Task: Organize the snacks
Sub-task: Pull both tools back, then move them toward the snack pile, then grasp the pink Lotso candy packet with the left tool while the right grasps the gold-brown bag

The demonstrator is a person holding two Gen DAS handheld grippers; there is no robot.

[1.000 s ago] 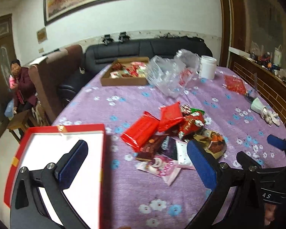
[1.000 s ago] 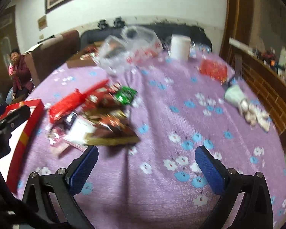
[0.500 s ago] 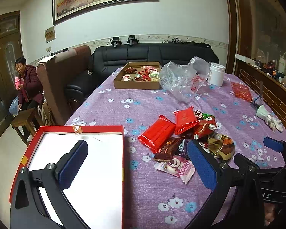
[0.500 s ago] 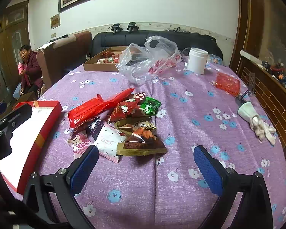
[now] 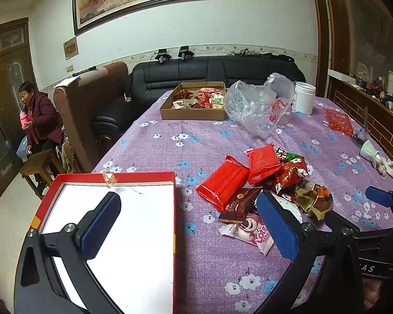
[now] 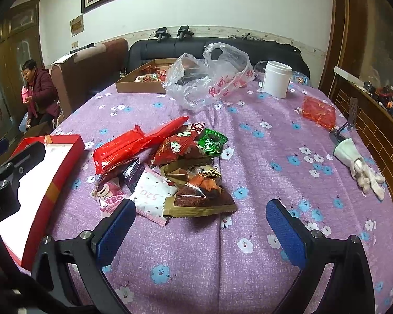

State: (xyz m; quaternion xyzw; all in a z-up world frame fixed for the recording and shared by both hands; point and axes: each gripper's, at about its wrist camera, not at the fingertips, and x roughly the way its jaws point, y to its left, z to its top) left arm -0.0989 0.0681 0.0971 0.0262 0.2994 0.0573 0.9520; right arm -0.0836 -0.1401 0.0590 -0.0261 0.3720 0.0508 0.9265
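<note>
Purple flowery tabletop (image 6: 262, 157) is carrying a snack pile (image 6: 167, 167); both tongs (image 5: 188, 225) (image 6: 201, 230) are hanging wide, empty. Crinkly light packets, probably slippery, so I'm thinking pinch an edge.

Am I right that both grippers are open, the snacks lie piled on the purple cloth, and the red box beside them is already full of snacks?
Not quite. The red box is empty: the left wrist view shows only its bare white bottom. The rest holds: left gripper and right gripper are open, and the snack pile lies on the purple cloth.
</note>
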